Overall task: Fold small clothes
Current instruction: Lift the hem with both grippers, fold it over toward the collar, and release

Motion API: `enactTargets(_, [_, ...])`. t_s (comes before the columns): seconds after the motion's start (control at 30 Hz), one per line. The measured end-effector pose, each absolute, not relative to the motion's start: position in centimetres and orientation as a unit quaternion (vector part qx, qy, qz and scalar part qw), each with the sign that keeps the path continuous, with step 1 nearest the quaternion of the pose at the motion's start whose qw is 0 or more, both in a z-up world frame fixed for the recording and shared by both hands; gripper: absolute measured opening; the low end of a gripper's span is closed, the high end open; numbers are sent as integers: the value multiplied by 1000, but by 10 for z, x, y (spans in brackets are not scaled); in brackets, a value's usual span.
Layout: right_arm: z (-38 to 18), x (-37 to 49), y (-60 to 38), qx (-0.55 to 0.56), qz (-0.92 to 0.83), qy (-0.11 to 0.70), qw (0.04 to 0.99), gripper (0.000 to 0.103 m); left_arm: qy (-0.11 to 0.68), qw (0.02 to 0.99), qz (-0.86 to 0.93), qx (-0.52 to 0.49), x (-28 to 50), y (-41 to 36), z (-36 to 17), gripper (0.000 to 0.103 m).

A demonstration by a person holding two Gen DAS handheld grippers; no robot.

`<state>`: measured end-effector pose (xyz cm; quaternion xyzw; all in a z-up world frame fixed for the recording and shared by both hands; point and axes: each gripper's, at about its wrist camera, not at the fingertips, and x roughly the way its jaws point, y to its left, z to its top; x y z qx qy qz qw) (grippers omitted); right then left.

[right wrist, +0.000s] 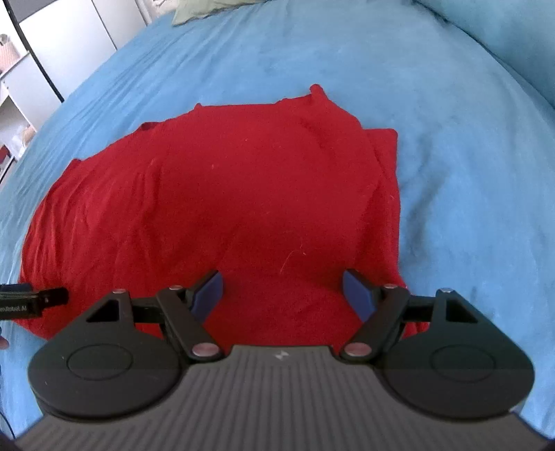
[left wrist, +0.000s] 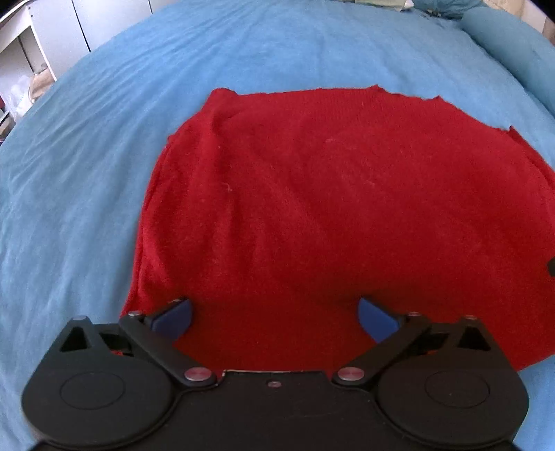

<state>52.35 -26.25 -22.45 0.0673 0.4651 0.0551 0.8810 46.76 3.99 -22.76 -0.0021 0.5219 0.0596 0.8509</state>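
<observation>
A red knit garment lies spread flat on the blue bed cover, partly folded, with a doubled edge along its left side. It also shows in the right wrist view, with a folded layer along its right side. My left gripper is open, its blue pads wide apart just above the garment's near edge, holding nothing. My right gripper is open too, over the garment's near right part, empty. The tip of the left gripper shows at the left edge of the right wrist view.
The blue bed cover stretches all around the garment. A blue pillow lies at the far right. White shelves and cupboards stand beyond the bed's left edge. A pale green cloth lies at the far end of the bed.
</observation>
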Motion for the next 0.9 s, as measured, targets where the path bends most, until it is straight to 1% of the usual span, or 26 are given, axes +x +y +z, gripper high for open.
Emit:
enactTargets(0.2, [-202, 520, -266, 53, 66, 459, 885, 91, 563, 824, 72, -11, 486, 40, -217, 103])
enactTargets(0.3, [-174, 505, -272, 60, 60, 456, 886, 92, 547, 835, 70, -6, 477, 34, -194, 103])
enactTargets(0.4, [-153, 479, -289, 125, 27, 479, 868, 92, 544, 835, 82, 24, 467, 21, -175, 103])
enactTargets(0.47, [-149, 456, -295, 155, 5, 481, 863, 92, 540, 836, 99, 14, 455, 15, -167, 103])
enactTargets(0.57, [-157, 431, -299, 187, -23, 489, 852, 92, 545, 833, 92, -19, 442, 6, -165, 103])
enactTargets(0.7, [-178, 414, -305, 222, -37, 487, 844, 92, 551, 829, 97, -11, 439, -14, -169, 103])
enactTargets(0.9, [-212, 416, -319, 260, -54, 471, 841, 90, 551, 831, 70, -10, 443, -37, -182, 103])
